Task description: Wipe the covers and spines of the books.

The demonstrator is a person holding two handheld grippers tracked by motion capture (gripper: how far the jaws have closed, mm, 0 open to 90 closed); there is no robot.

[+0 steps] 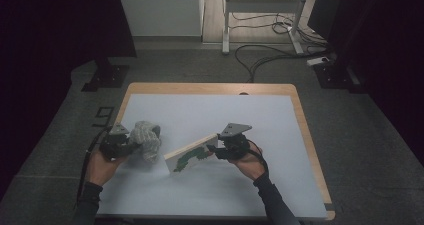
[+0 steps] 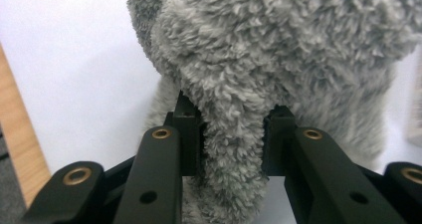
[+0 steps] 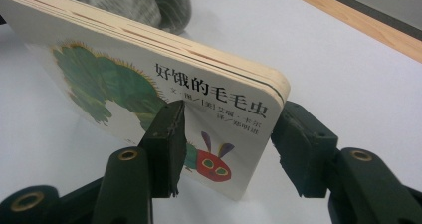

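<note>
Two grips are made: the left gripper (image 2: 231, 134) pinches the fluffy grey cloth (image 1: 145, 140) near the table's (image 1: 210, 88) left edge, the right gripper (image 3: 226, 149) clamps the board book (image 1: 191, 154) (tilted, mid-table); wiping looks still ahead.

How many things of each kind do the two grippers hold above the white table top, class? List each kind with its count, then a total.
Fluffy grey plush toy: 1, in the left gripper
Picture board book: 1, in the right gripper
Total: 2
</note>
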